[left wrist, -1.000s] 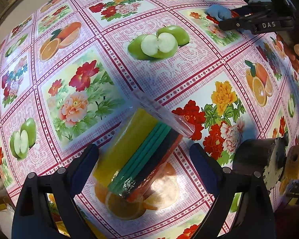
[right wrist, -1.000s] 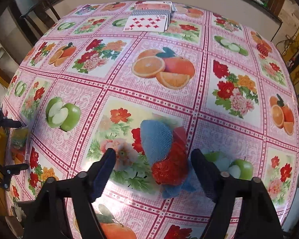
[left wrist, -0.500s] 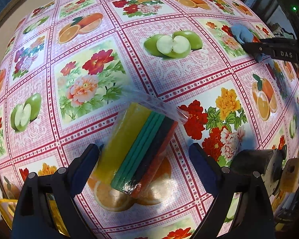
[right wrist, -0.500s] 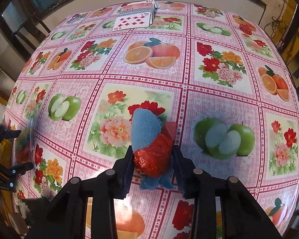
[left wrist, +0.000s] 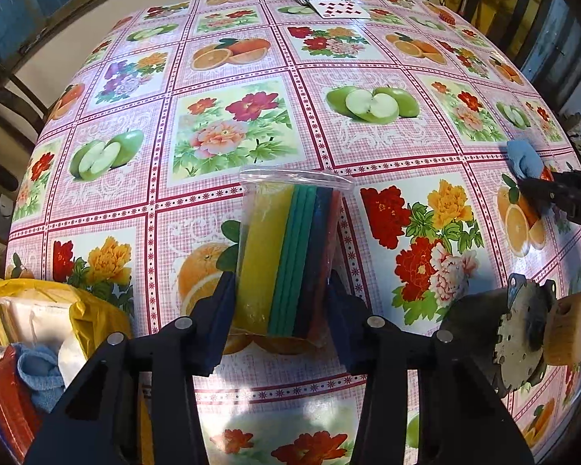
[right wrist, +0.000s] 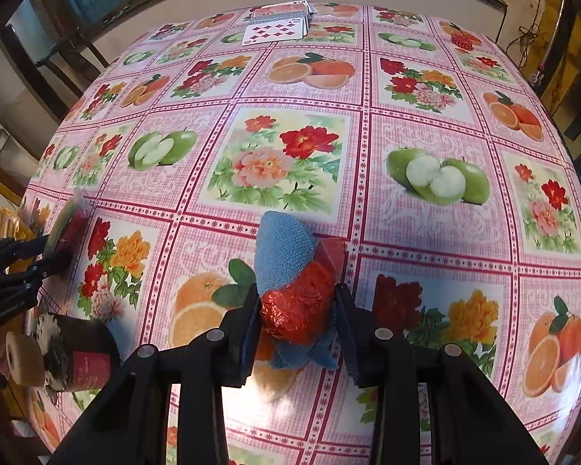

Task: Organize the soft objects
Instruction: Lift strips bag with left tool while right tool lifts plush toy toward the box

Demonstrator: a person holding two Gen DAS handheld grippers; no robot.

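Pick-up step: left claw (left wrist: 281,302) clamps the bagged foam sheets (left wrist: 286,259) on the desk (left wrist: 368,155); right claw (right wrist: 296,323) clamps the red-and-blue cloth bundle (right wrist: 294,283). Next, probably lift toward the yellow bag (left wrist: 77,310) at eight o'clock.

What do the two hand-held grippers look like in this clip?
Both are alike: the left hand-held gripper and right hand-held gripper have matte black angular linkage arms with round silver pivot pins and dark blue ribbed pads on the fingers. White lettering marks their sides. No cables or sleeves show.
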